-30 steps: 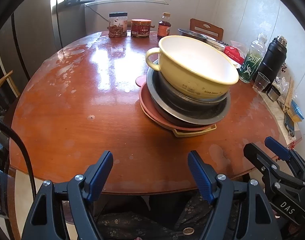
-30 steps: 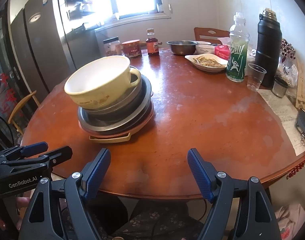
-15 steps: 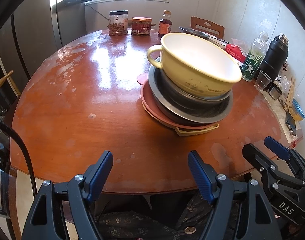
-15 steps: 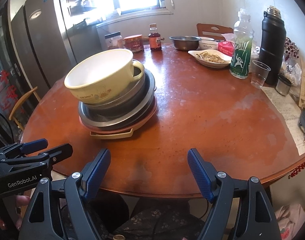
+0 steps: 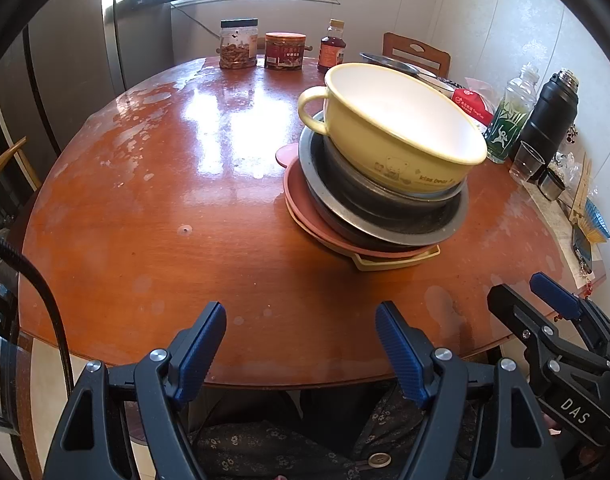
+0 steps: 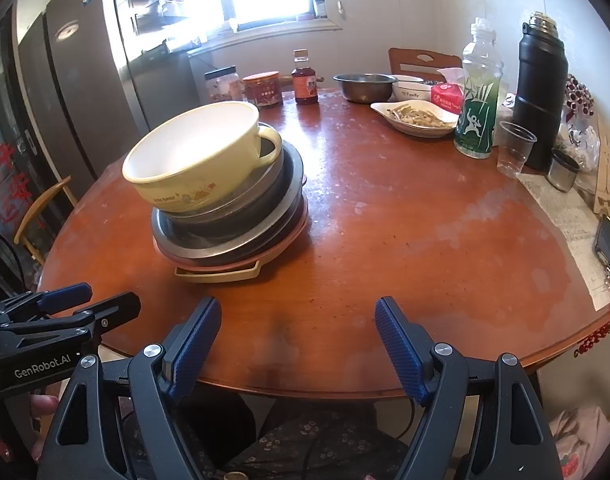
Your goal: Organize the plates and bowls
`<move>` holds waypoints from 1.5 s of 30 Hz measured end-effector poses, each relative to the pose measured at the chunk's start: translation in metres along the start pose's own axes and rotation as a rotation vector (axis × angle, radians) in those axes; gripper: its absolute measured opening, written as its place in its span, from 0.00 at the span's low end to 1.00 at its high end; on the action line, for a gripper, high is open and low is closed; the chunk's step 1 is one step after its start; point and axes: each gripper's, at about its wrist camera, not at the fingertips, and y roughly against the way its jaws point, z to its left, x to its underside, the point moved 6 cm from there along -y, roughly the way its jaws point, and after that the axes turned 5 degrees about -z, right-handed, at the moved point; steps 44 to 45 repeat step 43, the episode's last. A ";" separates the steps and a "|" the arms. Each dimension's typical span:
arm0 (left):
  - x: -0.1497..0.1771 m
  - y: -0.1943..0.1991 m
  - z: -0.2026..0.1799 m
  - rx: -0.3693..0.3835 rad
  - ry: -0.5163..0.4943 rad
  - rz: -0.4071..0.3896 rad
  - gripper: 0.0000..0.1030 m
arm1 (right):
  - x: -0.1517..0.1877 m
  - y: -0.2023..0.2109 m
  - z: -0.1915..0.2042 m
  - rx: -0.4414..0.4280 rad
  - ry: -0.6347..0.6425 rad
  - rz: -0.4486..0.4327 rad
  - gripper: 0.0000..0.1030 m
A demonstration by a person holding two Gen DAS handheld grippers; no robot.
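Observation:
A yellow bowl with a handle (image 5: 401, 128) (image 6: 197, 160) sits tilted on top of a stack on the round wooden table (image 5: 185, 184). Under it are dark metal plates (image 5: 377, 216) (image 6: 233, 228), a pink plate (image 5: 301, 196) (image 6: 289, 236) and a yellow tray (image 5: 397, 258) (image 6: 221, 274) at the bottom. My left gripper (image 5: 301, 344) is open and empty at the near table edge, left of the stack. My right gripper (image 6: 297, 340) is open and empty at the near edge, right of the stack. Each gripper shows in the other's view, the right one (image 5: 545, 304) and the left one (image 6: 69, 300).
At the back stand jars (image 5: 239, 44), a red tin (image 5: 285, 50) and a sauce bottle (image 6: 305, 78). At the right are a steel bowl (image 6: 363, 86), a dish of food (image 6: 417, 118), a green bottle (image 6: 479, 96), a black flask (image 6: 539, 92), a plastic cup (image 6: 513, 148) and a phone (image 6: 609, 246).
Both grippers have moved a little closer to the stack and the table; the stack looks larger. Both stay open. Nothing on the table has moved.

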 end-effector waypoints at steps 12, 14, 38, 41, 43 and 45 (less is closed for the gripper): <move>0.000 -0.001 0.001 -0.006 0.004 0.006 0.74 | 0.002 -0.002 -0.003 0.003 -0.003 0.007 0.78; 0.001 -0.001 0.001 -0.008 0.005 0.008 0.74 | 0.002 -0.002 -0.003 0.004 -0.005 0.008 0.78; 0.002 0.000 -0.001 -0.012 -0.001 0.008 0.74 | 0.002 0.000 -0.006 0.009 -0.012 0.002 0.78; 0.002 0.000 -0.002 -0.012 0.002 0.011 0.74 | 0.003 -0.001 -0.007 0.008 -0.011 0.002 0.78; 0.002 -0.001 -0.001 -0.013 0.005 0.014 0.74 | 0.002 -0.002 -0.008 0.009 -0.013 0.004 0.78; 0.002 -0.001 -0.001 -0.013 0.005 0.014 0.74 | 0.002 -0.002 -0.008 0.009 -0.013 0.004 0.78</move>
